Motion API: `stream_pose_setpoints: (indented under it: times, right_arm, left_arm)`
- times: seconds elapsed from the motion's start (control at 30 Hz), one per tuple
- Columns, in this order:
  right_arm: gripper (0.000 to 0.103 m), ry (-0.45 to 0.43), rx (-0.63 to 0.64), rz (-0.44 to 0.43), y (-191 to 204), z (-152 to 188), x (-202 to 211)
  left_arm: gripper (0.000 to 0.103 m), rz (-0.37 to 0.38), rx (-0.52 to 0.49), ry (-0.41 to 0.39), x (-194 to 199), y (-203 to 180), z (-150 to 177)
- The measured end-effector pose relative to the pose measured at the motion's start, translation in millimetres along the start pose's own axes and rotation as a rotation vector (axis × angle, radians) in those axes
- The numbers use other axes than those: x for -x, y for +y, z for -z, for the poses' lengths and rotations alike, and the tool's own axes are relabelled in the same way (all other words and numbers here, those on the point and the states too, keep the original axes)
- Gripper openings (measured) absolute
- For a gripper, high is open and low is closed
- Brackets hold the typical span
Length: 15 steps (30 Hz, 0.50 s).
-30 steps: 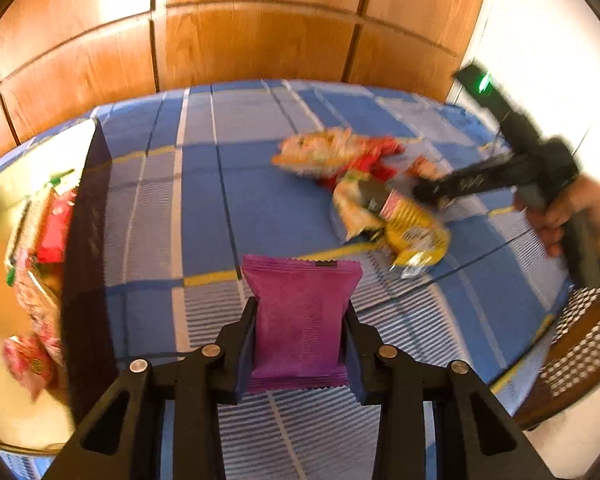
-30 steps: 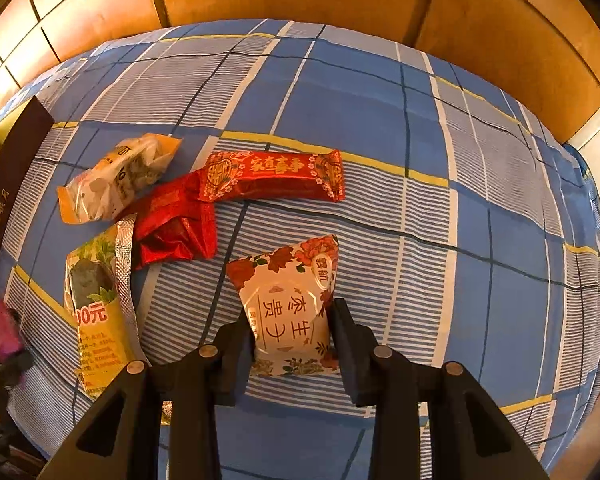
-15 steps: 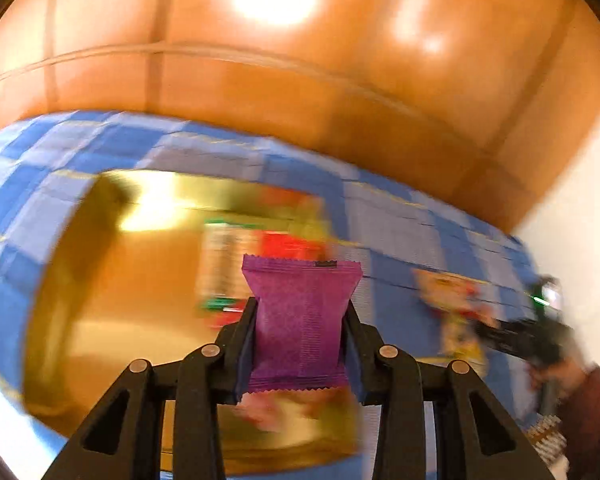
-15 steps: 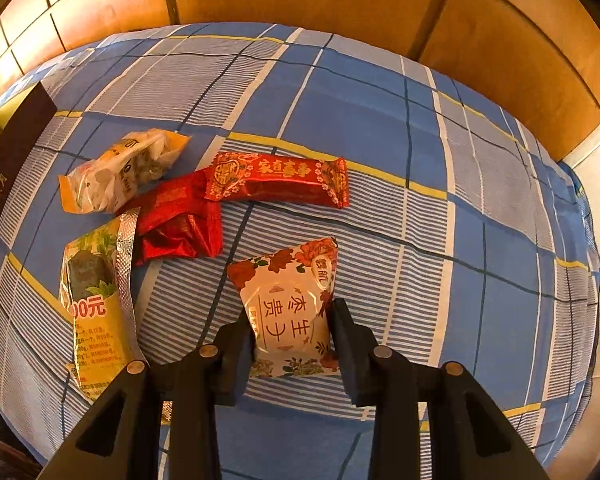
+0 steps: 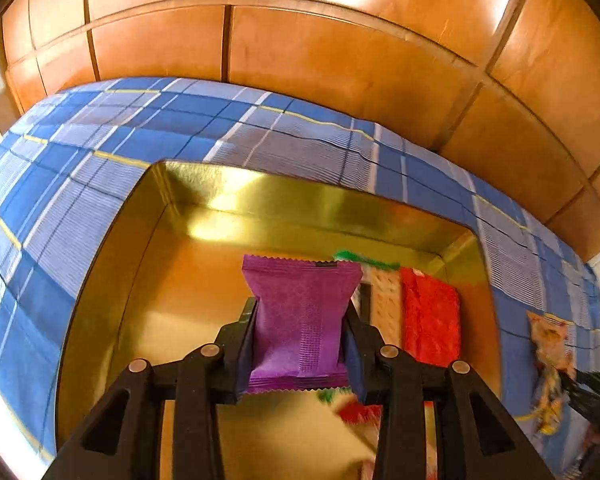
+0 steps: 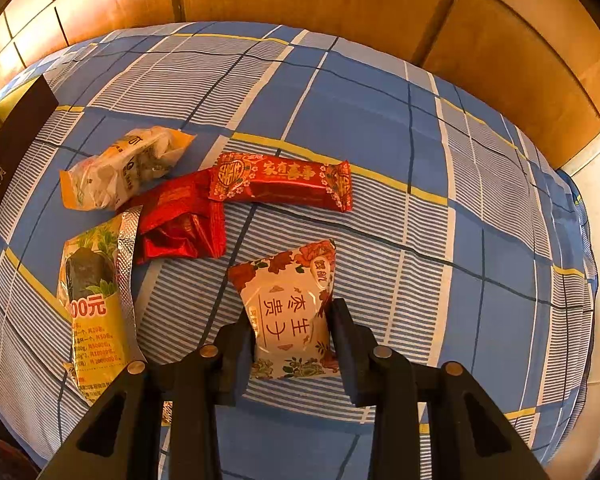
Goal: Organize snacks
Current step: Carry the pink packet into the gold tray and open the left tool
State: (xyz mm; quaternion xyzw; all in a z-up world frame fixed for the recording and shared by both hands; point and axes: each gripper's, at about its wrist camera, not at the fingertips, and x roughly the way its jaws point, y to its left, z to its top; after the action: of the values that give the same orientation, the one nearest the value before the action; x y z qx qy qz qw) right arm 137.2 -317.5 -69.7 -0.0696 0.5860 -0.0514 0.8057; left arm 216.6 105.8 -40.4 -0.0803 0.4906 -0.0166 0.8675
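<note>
Left wrist view, risk: I have the purple snack packet [image 5: 302, 316] pinched in the left hand-held gripper [image 5: 300, 344] above the gold-lined box [image 5: 284, 200]. If I let go from here, I judge it could tumble onto the red packet [image 5: 430, 316] and the pale packet with the green end [image 5: 384, 296] already lying at the box's right side, instead of into the bare gold floor on the left.

Left wrist view, grip: both jaws press the packet's flanks low down, so most of the packet stands free above them; a light wrapper held this way could slip or twist.

Left wrist view, pose: my gripper tilts steeply downward, aimed into the box interior, over the blue plaid cloth [image 5: 100, 152] covering the surface.

Right wrist view, risk: my right hand-held gripper [image 6: 292, 336] pinches the floral cream packet [image 6: 288, 308], whose lower edge seems to lie on the cloth. Lifting carelessly could drag it, I reckon; the crumpled red foil packet [image 6: 180, 220] and the yellow-green packet [image 6: 96, 292] lie near on the left.

Right wrist view, neighbours: the long red bar [image 6: 280, 182] and the white-orange packet [image 6: 120, 168] lie further off, apart from the jaws.

Right wrist view, pose: gripper points sharply down at the cloth, the box's dark outer wall [image 6: 16, 132] at far left.
</note>
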Motion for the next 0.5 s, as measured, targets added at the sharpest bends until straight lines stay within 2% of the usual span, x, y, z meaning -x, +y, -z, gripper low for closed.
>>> stream_pose_setpoints:
  times: [0.1,0.23,0.3,0.4,0.5]
  right_arm:
    - [0.036,-0.001,0.001,0.001,0,0,1]
    - [0.036,-0.001,-0.002,-0.001,0,0,1]
    - [0.036,-0.001,-0.001,-0.001,0,-1,0]
    - [0.036,-0.001,0.001,0.0,-1,-1,-1]
    - [0.036,-0.004,0.011,0.011,1,-1,-1]
  left_arm:
    - [0.039,-0.019,0.013,0.011,-16,0,-9]
    - [0.051,-0.036,0.059,0.009,-29,4,-16]
    - [0.051,-0.041,0.069,0.002,-26,4,-12]
    - [0.051,-0.101,0.053,-0.018,-14,0,0]
    - [0.051,-0.108,0.052,-0.04,3,-5,17]
